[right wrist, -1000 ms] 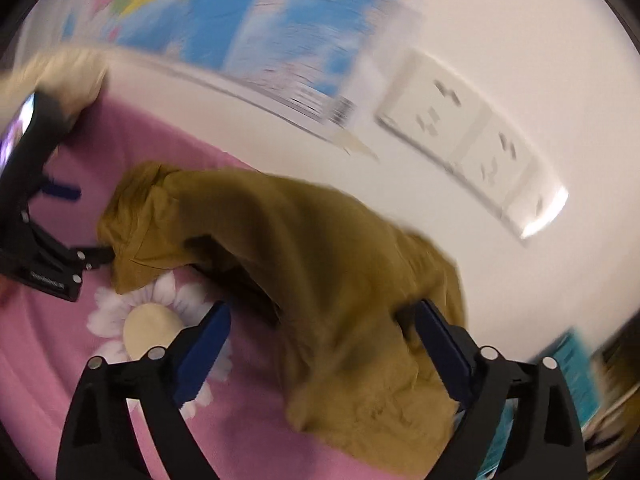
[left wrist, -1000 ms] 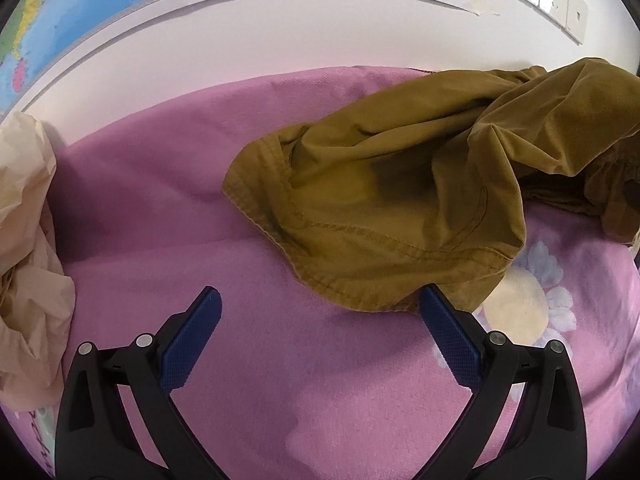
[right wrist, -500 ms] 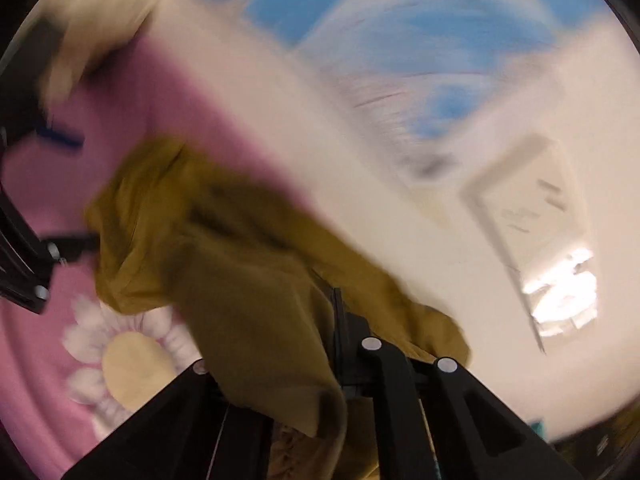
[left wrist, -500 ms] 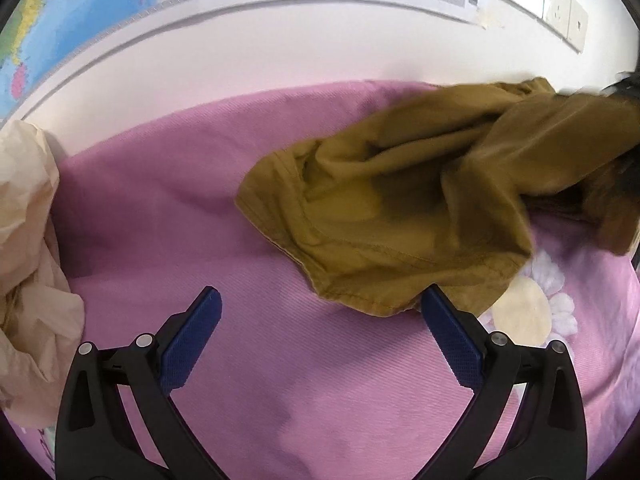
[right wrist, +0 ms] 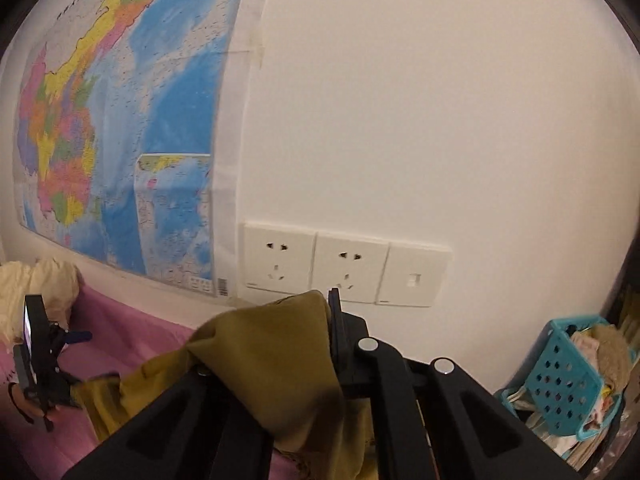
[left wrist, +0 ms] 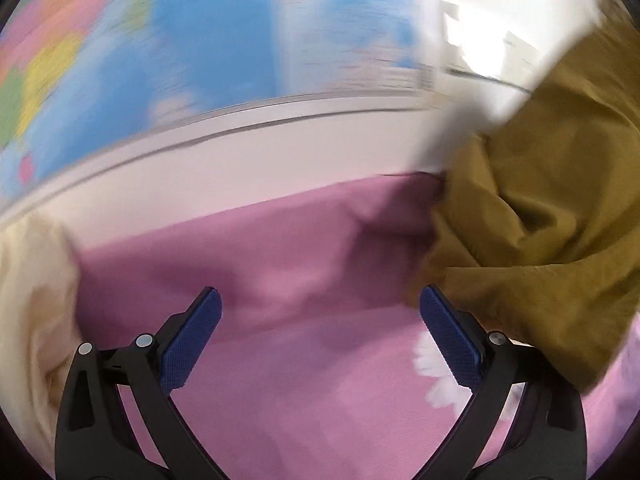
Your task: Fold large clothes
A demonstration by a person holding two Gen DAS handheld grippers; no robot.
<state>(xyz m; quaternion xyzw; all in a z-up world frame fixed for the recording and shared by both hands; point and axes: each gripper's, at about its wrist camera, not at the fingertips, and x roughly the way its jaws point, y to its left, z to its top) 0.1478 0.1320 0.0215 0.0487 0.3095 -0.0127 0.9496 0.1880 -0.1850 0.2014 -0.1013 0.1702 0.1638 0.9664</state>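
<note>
An olive-brown garment (left wrist: 552, 216) hangs lifted at the right of the left wrist view, its lower edge over the pink sheet (left wrist: 280, 264). My right gripper (right wrist: 326, 308) is shut on a bunch of this garment (right wrist: 272, 360) and holds it up in front of the wall. My left gripper (left wrist: 320, 320) is open and empty above the pink sheet, its right pad (left wrist: 448, 340) close beside the garment's hanging edge. It also shows at the far left of the right wrist view (right wrist: 44, 364).
A cream garment (left wrist: 32, 312) is bunched at the left on the sheet. A wall map (right wrist: 120, 128) and wall sockets (right wrist: 344, 268) are behind. A blue basket (right wrist: 568, 376) of clothes stands at the right.
My right gripper closed on the olive garment and lifted it high toward the wall. The garment rose off the sheet and moved right. My left gripper tilted upward, still open.
</note>
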